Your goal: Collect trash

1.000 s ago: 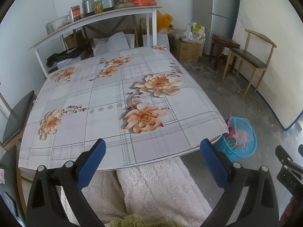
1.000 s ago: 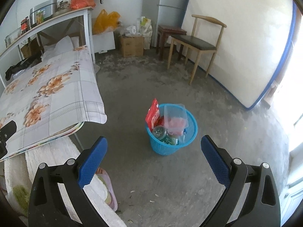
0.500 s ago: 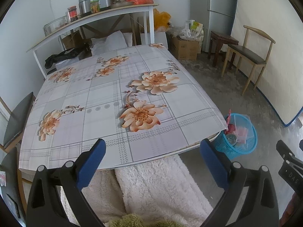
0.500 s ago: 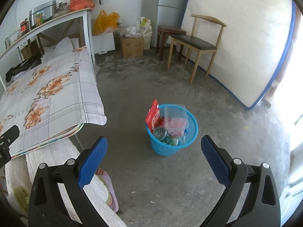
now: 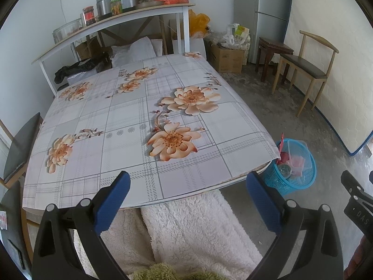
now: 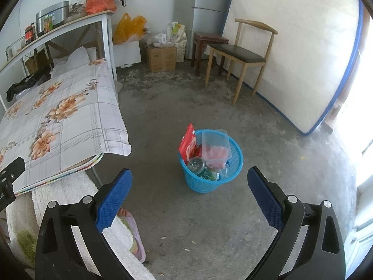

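Note:
A blue plastic basket (image 6: 235,161) stands on the concrete floor right of the table; it also shows in the left wrist view (image 5: 311,173). It holds a red packet (image 6: 187,141), a clear plastic box (image 6: 214,147) and a can (image 6: 197,164). My right gripper (image 6: 190,183) is open and empty, above and in front of the basket. My left gripper (image 5: 187,187) is open and empty, over the near edge of the table with the flowered cloth (image 5: 130,119), which bears nothing.
A white fleecy blanket (image 5: 198,228) lies under the table's near edge. A wooden chair (image 6: 240,56), a stool (image 6: 208,40), a cardboard box (image 6: 162,58) and a leaning mattress (image 6: 300,53) stand around the floor. A shelf (image 5: 112,21) with jars stands behind the table.
Both views have drifted slightly; the table and basket sit a little lower and closer in frame. Both grippers stay open and empty.

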The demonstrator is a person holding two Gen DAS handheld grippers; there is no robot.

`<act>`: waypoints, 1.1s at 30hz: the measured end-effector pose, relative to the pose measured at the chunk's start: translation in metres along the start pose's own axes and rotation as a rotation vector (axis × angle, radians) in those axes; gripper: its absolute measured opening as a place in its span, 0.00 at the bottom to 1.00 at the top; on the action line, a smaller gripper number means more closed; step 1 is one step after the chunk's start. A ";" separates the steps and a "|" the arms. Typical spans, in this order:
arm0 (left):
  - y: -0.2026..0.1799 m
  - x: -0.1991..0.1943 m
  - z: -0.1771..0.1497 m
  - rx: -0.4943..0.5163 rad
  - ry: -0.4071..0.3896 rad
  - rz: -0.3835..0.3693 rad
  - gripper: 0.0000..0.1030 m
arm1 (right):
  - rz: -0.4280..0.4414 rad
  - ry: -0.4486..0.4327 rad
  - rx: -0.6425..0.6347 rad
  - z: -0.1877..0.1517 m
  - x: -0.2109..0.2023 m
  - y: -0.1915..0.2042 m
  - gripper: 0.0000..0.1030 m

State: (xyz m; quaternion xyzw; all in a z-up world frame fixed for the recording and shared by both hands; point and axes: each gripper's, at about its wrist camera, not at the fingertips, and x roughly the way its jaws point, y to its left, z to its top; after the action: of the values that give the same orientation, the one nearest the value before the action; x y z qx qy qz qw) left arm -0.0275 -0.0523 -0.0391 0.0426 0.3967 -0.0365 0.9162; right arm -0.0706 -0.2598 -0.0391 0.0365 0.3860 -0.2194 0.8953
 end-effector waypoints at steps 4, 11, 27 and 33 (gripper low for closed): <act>0.001 0.001 -0.001 0.000 -0.001 -0.001 0.95 | -0.001 0.001 0.001 0.000 0.000 0.001 0.92; 0.001 0.001 -0.001 0.001 0.000 -0.001 0.95 | 0.000 0.000 0.001 0.000 0.000 0.000 0.92; 0.001 0.001 0.000 0.002 0.002 -0.003 0.95 | 0.000 -0.007 0.000 0.003 0.000 0.006 0.92; 0.002 0.001 0.000 0.001 0.001 -0.004 0.95 | 0.000 -0.007 0.001 0.003 0.000 0.007 0.92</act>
State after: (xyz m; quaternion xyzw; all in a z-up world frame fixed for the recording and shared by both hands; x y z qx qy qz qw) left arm -0.0267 -0.0502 -0.0392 0.0423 0.3971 -0.0383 0.9160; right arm -0.0663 -0.2543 -0.0376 0.0363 0.3826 -0.2198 0.8967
